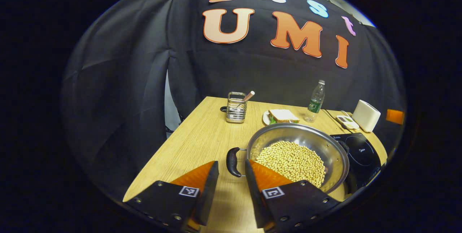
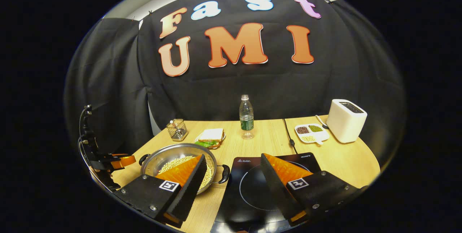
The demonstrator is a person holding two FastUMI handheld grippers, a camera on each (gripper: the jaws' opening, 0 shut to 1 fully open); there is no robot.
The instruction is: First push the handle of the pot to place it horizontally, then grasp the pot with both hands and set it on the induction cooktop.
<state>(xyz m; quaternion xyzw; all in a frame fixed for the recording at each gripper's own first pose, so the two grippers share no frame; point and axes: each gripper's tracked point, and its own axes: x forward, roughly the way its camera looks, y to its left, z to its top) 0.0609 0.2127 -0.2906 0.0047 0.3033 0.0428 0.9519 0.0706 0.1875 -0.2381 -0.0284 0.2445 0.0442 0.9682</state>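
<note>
A steel pot (image 1: 288, 133) holding pale soybeans (image 1: 294, 160) stands on the wooden table, left of the black induction cooktop (image 1: 361, 153). Its two black side handles lie left and right. In the left gripper view, my left gripper (image 1: 232, 166) is open, and the near handle (image 1: 232, 161) sits in the gap at its fingertips. In the right gripper view, my right gripper (image 2: 234, 157) is open above the seam between the pot (image 2: 158, 158) and the cooktop (image 2: 263, 186), with the pot's right handle (image 2: 224, 173) just below it. The left gripper (image 2: 121, 160) shows beside the far handle (image 2: 143, 159).
Along the back of the table stand a wire utensil holder (image 2: 177, 129), a sandwich on a plate (image 2: 210, 137), a water bottle (image 2: 246, 116), a divided dish of beans (image 2: 311, 133) and a white toaster (image 2: 345, 120). A cord (image 2: 288, 132) runs to the cooktop.
</note>
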